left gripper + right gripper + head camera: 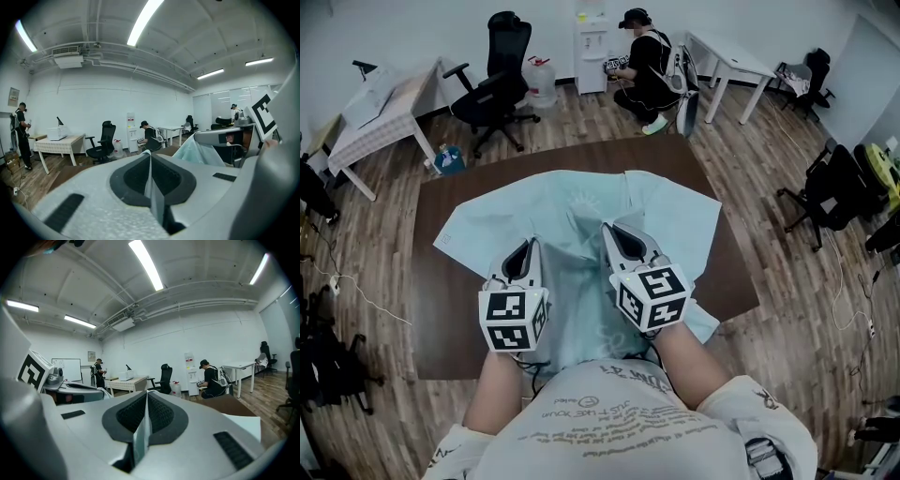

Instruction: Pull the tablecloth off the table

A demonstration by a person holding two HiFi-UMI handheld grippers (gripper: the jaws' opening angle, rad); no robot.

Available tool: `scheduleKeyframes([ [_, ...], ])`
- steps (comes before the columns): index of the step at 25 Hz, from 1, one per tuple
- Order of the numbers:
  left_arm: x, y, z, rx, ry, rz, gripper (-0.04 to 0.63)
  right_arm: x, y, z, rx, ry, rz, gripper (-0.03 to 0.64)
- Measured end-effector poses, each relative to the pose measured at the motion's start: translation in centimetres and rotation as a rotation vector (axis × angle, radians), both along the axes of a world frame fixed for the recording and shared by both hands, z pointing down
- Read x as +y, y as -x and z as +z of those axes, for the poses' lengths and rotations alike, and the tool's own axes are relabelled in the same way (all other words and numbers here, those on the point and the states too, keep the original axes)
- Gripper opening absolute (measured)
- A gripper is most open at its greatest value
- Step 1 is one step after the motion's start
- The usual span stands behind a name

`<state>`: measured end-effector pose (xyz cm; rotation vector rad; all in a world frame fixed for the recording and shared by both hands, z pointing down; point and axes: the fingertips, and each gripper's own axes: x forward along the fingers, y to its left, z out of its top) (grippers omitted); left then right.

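A pale teal tablecloth [572,211] lies bunched on the dark brown table [441,281], drawn toward the near edge and hanging down in front of me. My left gripper [525,251] is shut on a fold of it, and a thin strip of cloth [151,183] shows pinched between its jaws. My right gripper [616,232] is also shut on the cloth, with a folded edge [139,434] caught between its jaws. The two grippers are held side by side above the near part of the table. More of the cloth [199,152] rises toward the right gripper.
A black office chair [497,84] stands beyond the table. A person [647,66] crouches by a water dispenser [592,47] at the back wall. White tables stand at the far left [380,117] and far right [727,61]. Another chair [834,187] is at the right.
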<state>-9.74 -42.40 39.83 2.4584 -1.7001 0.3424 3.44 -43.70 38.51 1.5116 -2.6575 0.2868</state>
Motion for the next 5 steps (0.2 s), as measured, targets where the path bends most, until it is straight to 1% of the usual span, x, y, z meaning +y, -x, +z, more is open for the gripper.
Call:
scheduleKeyframes([
  [5,-0.09,-0.27,0.28,-0.001,0.004,0.005,0.008,-0.16,-0.34,0.23,-0.011,0.008,0.003,0.012],
])
